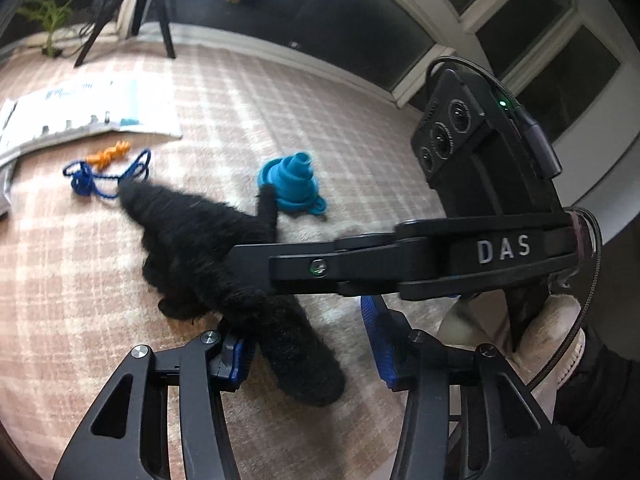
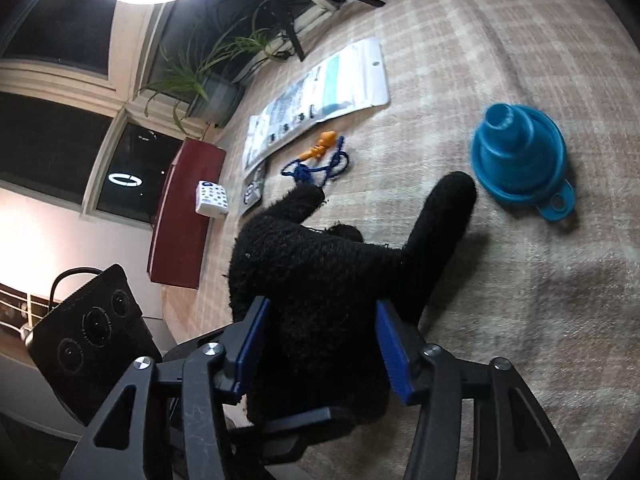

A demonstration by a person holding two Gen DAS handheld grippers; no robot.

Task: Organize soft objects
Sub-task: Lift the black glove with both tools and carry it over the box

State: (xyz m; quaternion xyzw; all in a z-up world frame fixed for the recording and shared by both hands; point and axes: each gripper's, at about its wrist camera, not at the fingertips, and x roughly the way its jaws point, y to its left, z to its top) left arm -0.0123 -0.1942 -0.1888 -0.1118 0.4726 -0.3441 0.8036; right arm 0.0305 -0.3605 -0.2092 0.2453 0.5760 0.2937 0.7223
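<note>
A black fuzzy soft item with thick finger-like limbs lies on the plaid rug. My right gripper is shut on its near end, and both blue pads press into the fuzz. In the left wrist view the right gripper comes in from the right. My left gripper stands open around another limb of the item. That limb touches the left pad, and there is a gap to the right pad.
A blue collapsible funnel sits on the rug beyond the item. A blue cord with orange earplugs and white packets lie farther off. A plant, tripod legs and a red-brown box stand at the rug's edge. A person's slipper is nearby.
</note>
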